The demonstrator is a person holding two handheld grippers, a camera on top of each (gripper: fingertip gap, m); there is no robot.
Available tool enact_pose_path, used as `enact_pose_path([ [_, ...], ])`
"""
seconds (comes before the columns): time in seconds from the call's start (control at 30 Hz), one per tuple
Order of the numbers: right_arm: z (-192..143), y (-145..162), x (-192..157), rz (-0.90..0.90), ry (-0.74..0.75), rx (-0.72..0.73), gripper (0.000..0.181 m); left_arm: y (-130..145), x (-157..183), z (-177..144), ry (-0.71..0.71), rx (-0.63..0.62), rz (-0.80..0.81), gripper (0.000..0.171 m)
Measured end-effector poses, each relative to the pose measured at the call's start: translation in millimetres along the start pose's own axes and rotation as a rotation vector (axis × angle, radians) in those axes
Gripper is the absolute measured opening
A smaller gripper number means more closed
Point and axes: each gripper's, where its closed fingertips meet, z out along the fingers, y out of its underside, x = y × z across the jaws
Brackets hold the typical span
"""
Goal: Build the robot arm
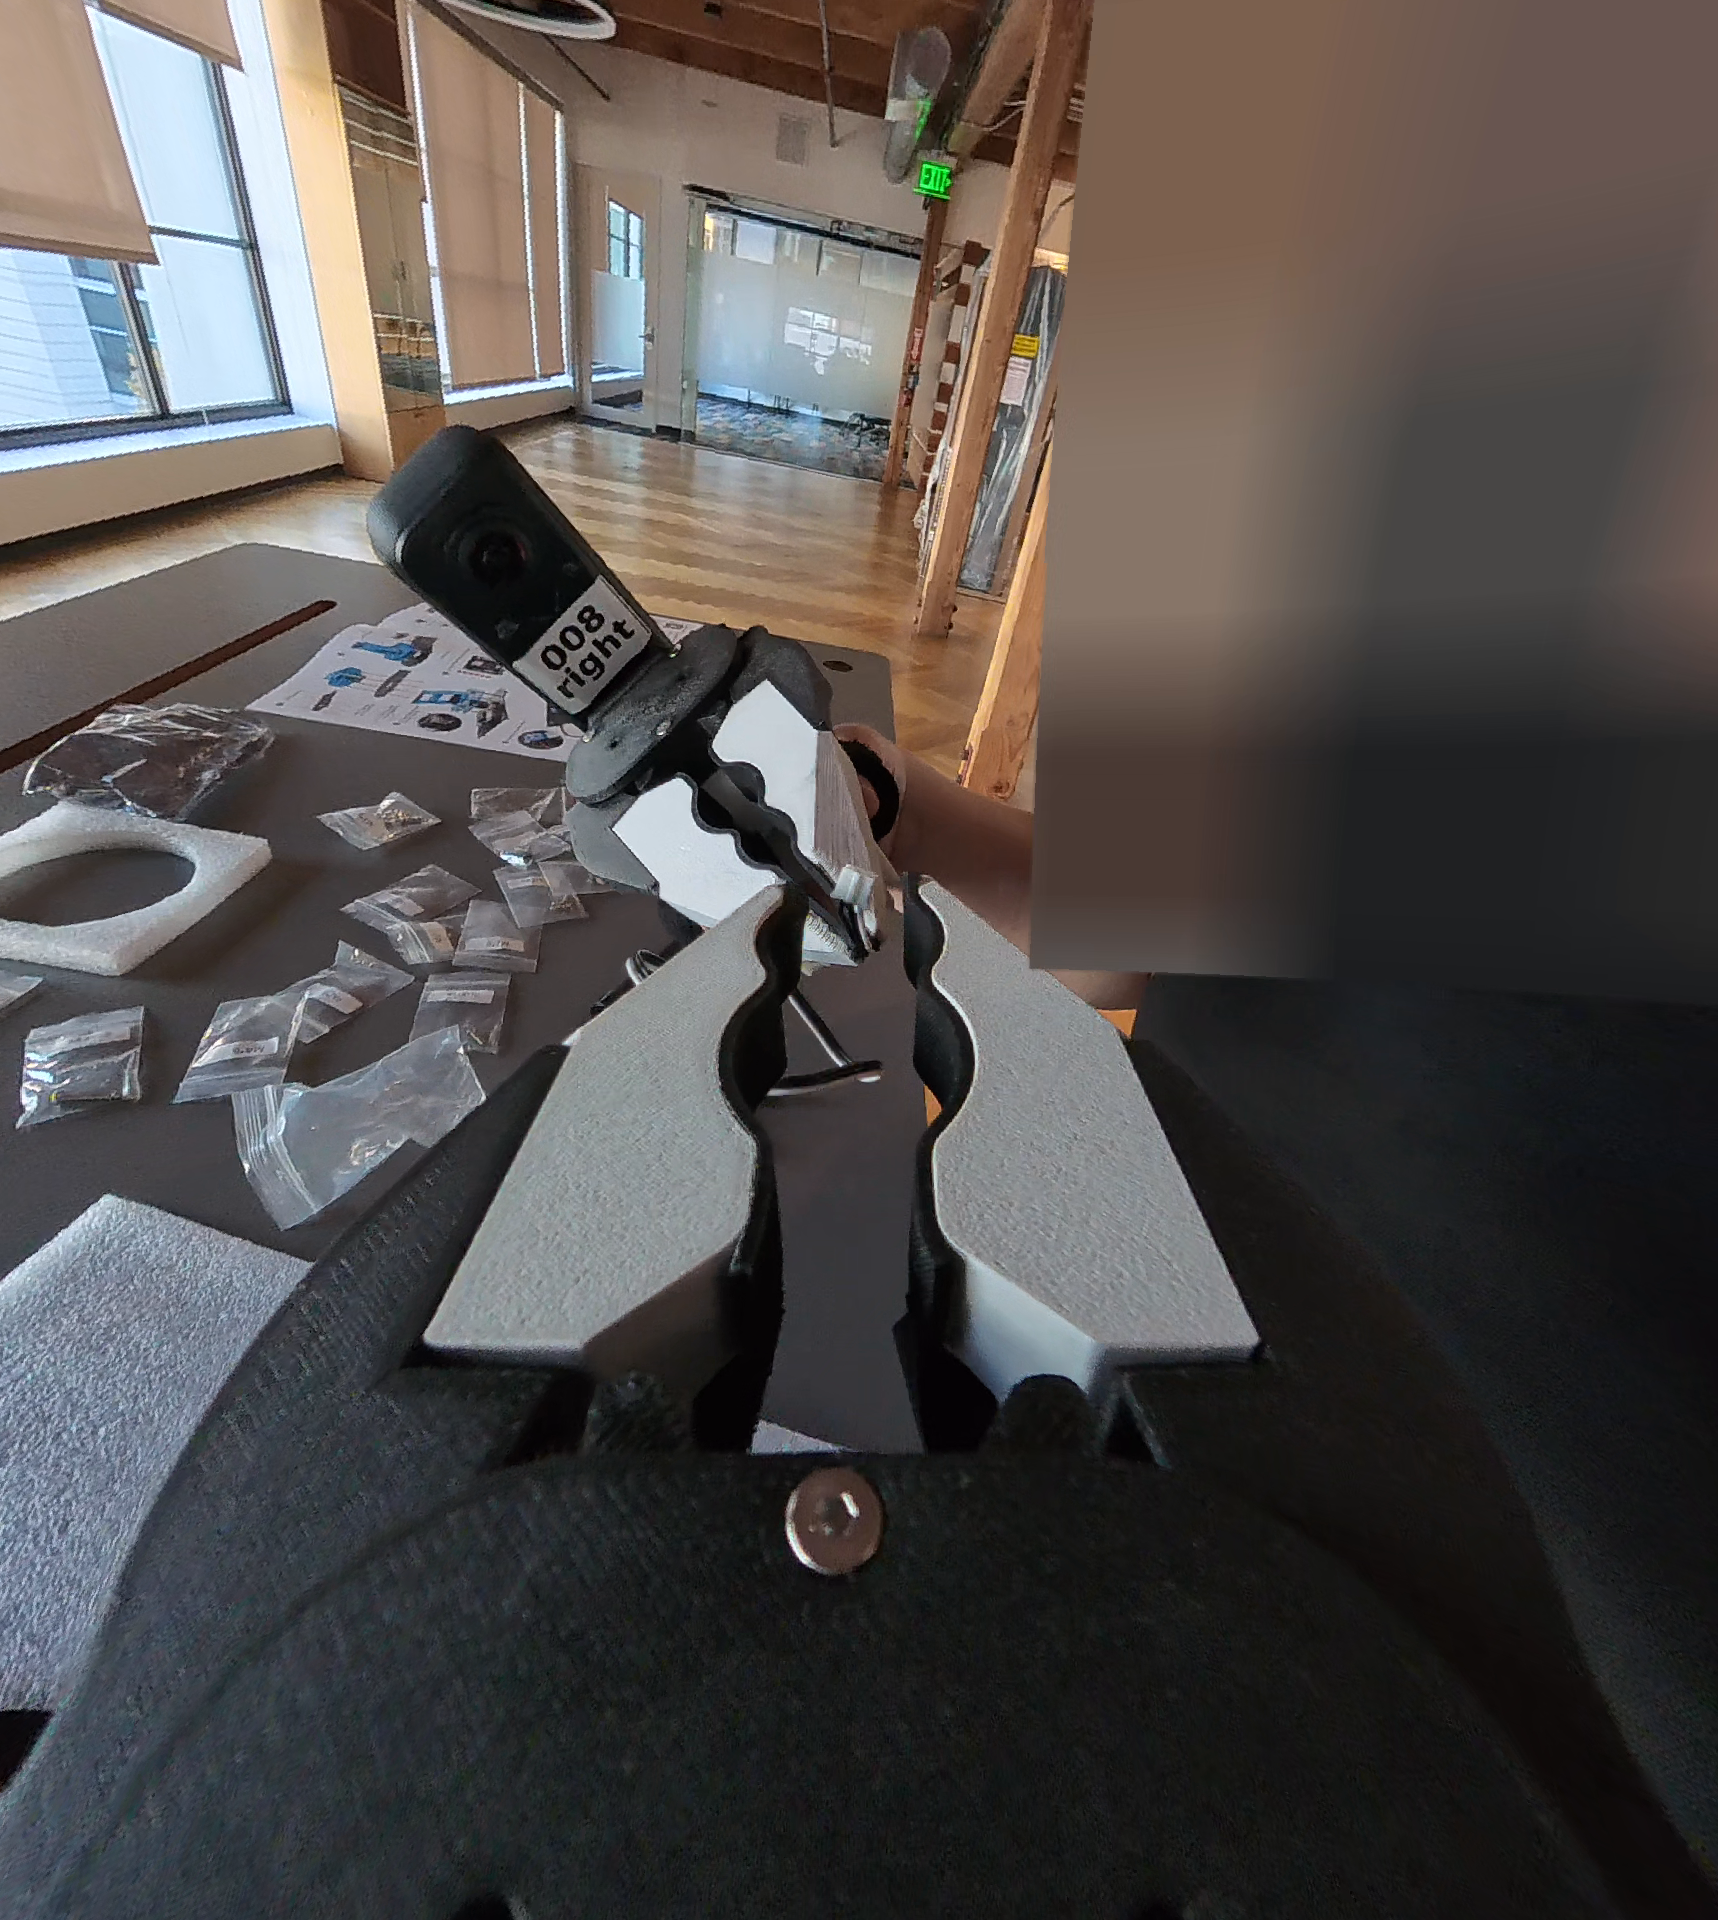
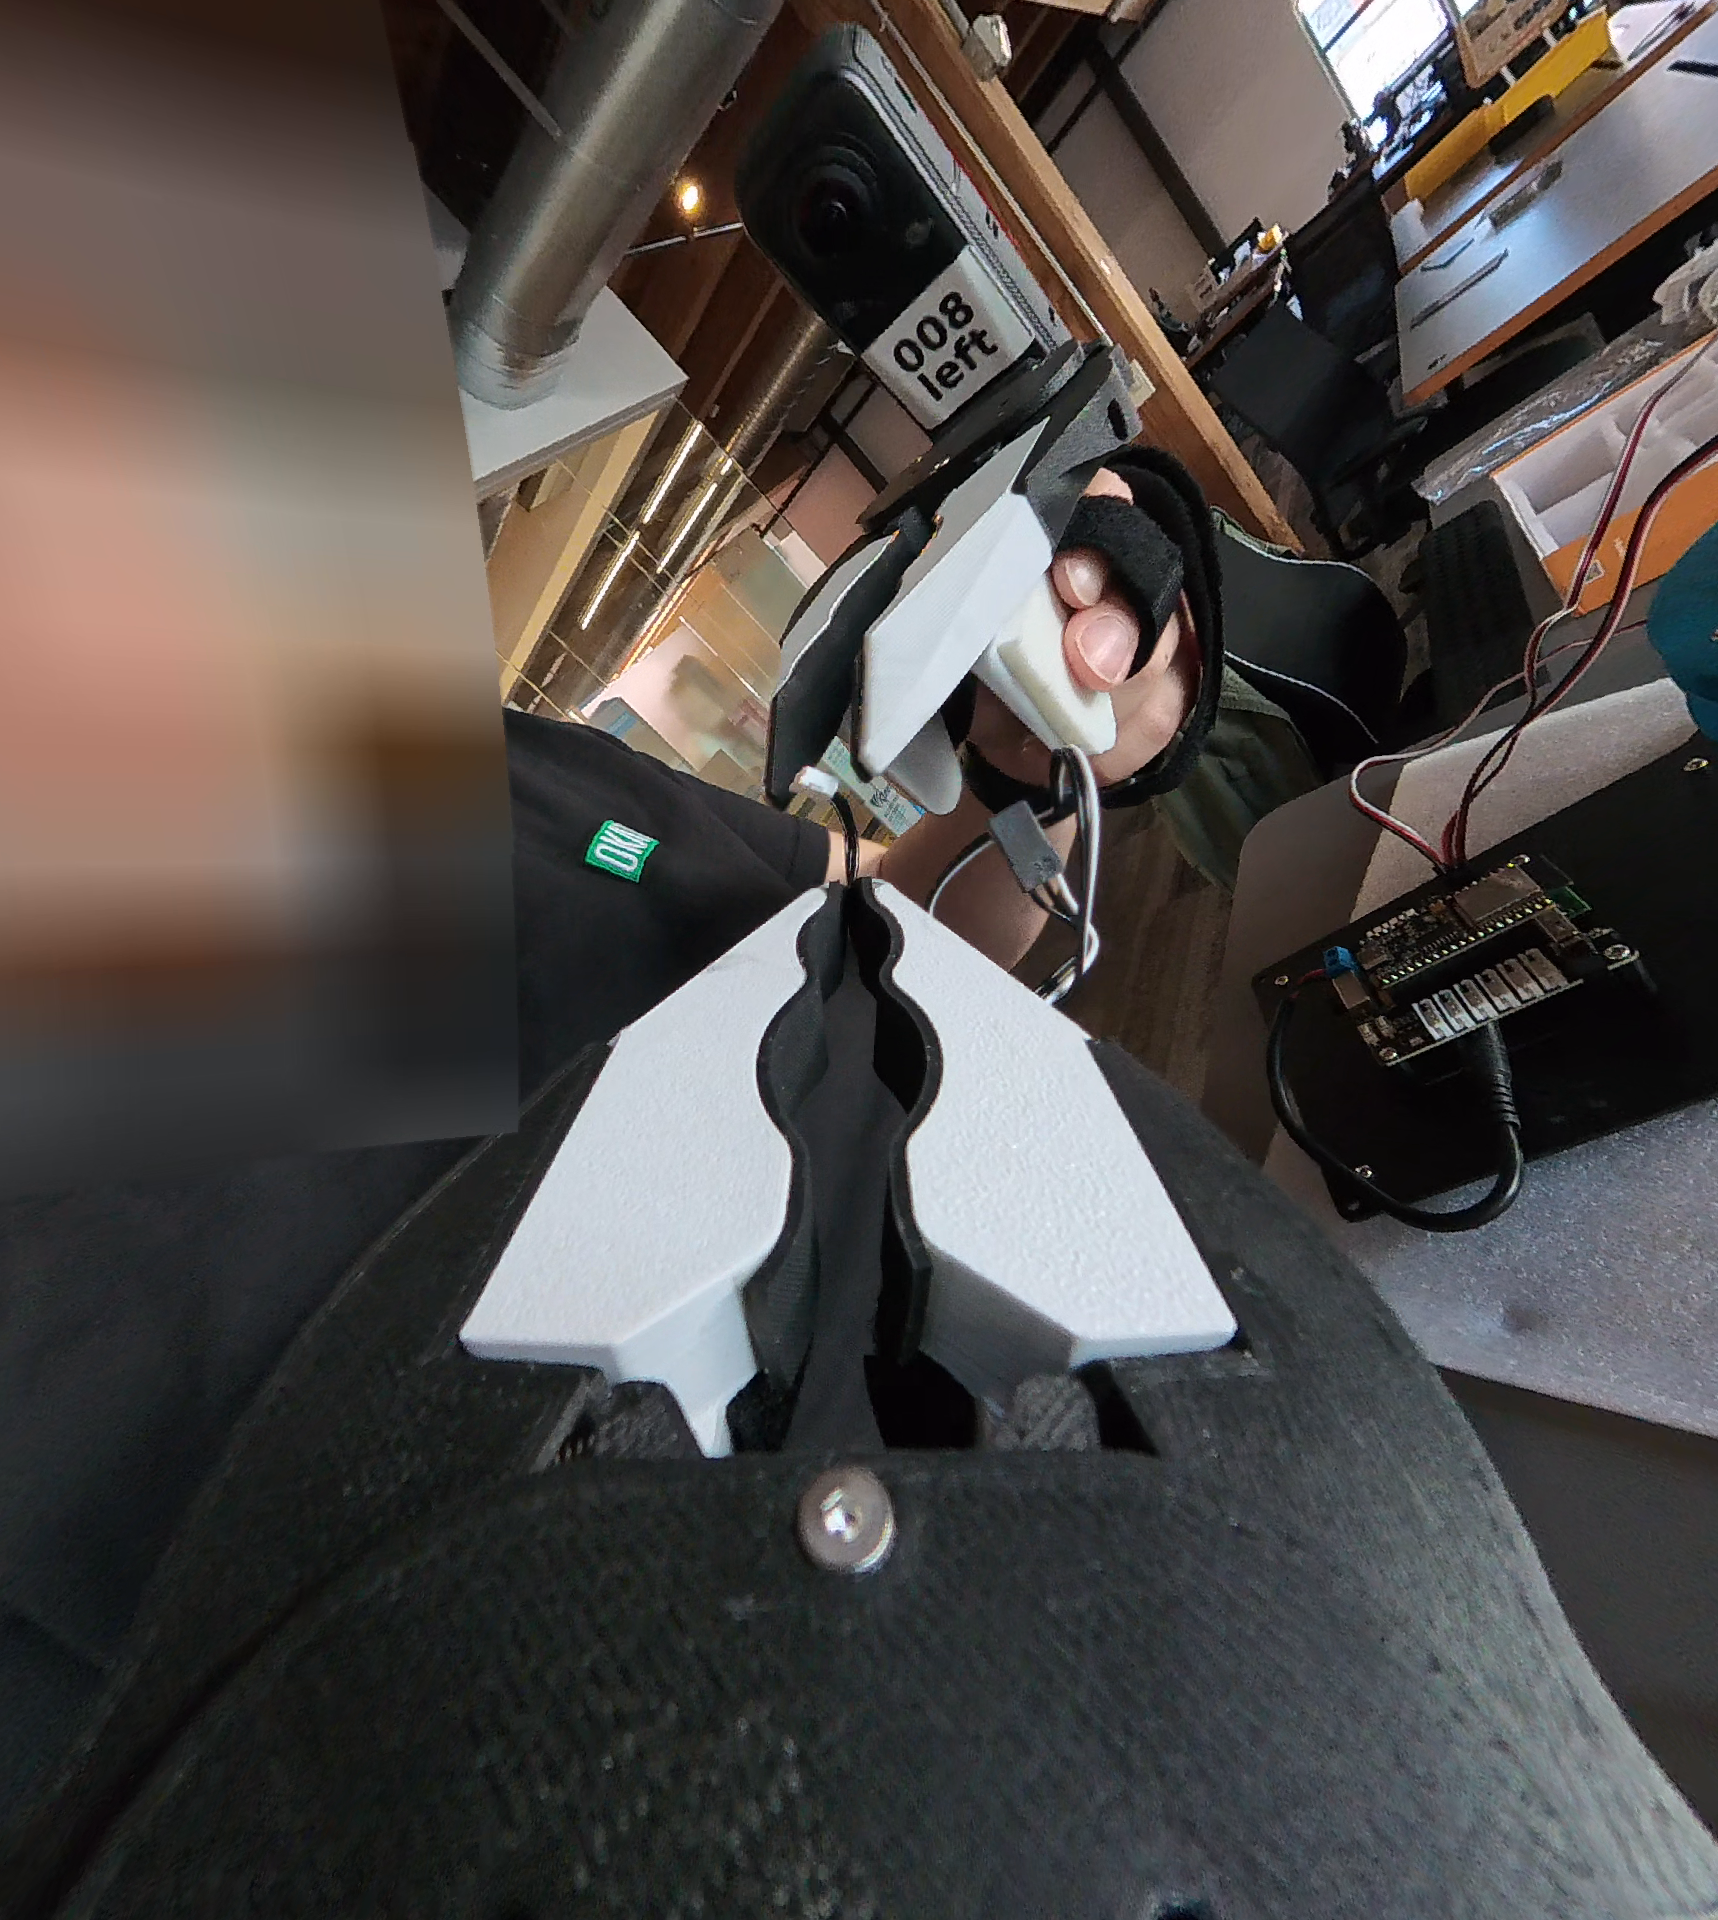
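Pinching wire (image 2: 840, 831), right gripper (image 2: 850, 885) amid left gripper's (image 1: 853, 896) parted tips

Small white connector (image 2: 813, 779) on black wire (image 2: 839, 836), wire pinched in right tool (image 2: 850, 888).

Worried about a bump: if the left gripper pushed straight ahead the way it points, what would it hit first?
Probably the small white plastic connector, on a thin black wire pinched by the shut right gripper. It seems to sit between the tips of the open left gripper, though depth is unclear.

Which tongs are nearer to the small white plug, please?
Right: the right tongs are shut on the black lead just behind the white plug; the left tongs stand open around it.
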Motion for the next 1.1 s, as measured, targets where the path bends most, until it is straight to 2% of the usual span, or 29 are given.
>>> enact_pose_path([
  [0.2,-1.1,1.8,0.2,-0.005,0.001,-0.005,0.000,5.1,-0.2,5.5,0.006,-0.028,0.022,0.006],
  [0.33,-4.4,-0.5,0.8,-0.017,0.001,0.015,0.000,4.0,-6.3,5.9,-0.027,-0.015,0.013,0.005],
  [0.43,-7.1,-12.1,2.3,-0.157,0.060,0.074,0.004,-1.7,-18.0,4.0,-0.090,0.021,-0.034,0.005],
  [0.5,-9.3,-29.4,0.4,-0.390,0.196,0.158,0.023,-6.9,-30.2,0.5,-0.155,0.058,-0.094,0.004],
  [0.63,-18.5,-50.2,1.5,-0.886,0.613,0.164,0.028,-17.0,-51.9,-6.6,-0.234,0.167,-0.297,0.005],
  [0.7,-20.8,-57.0,6.0,-1.047,0.794,0.139,0.028,-18.7,-60.2,-6.2,-0.247,0.214,-0.396,0.005],
  [0.8,-25.5,-63.2,22.1,-1.176,0.991,0.077,0.025,-17.4,-71.2,-1.5,-0.288,0.246,-0.459,0.005],
  [0.97,-33.2,-70.6,28.0,-1.301,1.117,0.080,0.011,-19.7,-82.5,4.7,-0.309,0.321,-0.564,0.004],
  [1.0,-37.9,-72.9,28.2,-1.331,1.159,0.082,0.012,-20.7,-83.4,5.5,-0.300,0.340,-0.593,0.004],
  [1.1,-40.1,-72.0,30.6,-1.350,1.164,0.077,0.012,-23.2,-87.0,6.8,-0.287,0.407,-0.665,0.004],
])
